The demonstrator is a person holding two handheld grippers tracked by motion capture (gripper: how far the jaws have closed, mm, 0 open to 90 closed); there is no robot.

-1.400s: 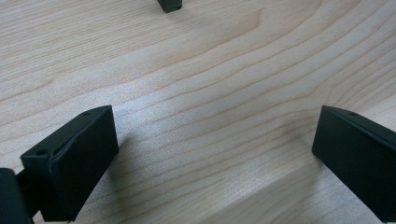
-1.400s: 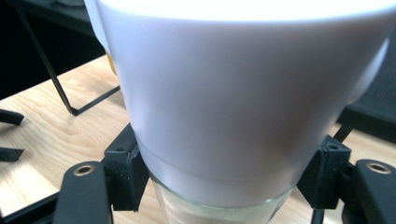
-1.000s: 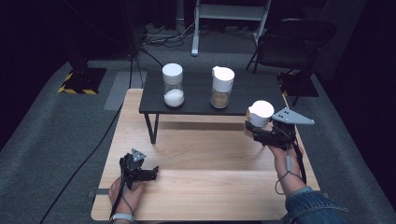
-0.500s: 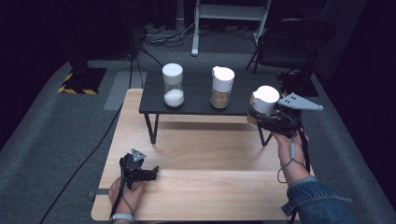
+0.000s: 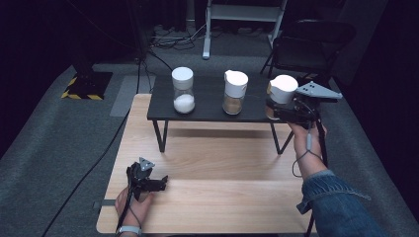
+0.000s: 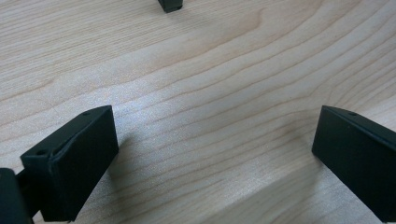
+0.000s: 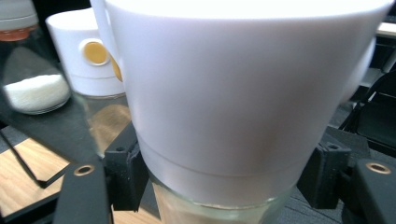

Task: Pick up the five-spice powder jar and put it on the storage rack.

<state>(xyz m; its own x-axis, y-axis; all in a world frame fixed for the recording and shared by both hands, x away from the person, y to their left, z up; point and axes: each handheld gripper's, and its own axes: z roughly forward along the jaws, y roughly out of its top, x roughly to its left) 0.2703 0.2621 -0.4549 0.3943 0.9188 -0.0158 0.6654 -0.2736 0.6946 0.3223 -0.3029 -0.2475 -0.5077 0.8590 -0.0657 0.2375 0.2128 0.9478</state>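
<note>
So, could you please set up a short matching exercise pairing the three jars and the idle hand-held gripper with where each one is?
Things:
1. Jar with white powder
2. Middle jar with brown contents
3. Jar with white lid
4. Left hand-held gripper

Places:
A. On the light wooden table, jaws open
B. Left end of the black shelf
C. Clamped in the right hand-held gripper
D. Centre of the black shelf

Pairs: 1-B, 2-D, 3-C, 4-A

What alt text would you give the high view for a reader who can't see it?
The right gripper holds a white-lidded jar at the right end of a low black shelf, where two more jars stand: one with white powder, one with brown. The left gripper rests open on the wooden table.
</note>
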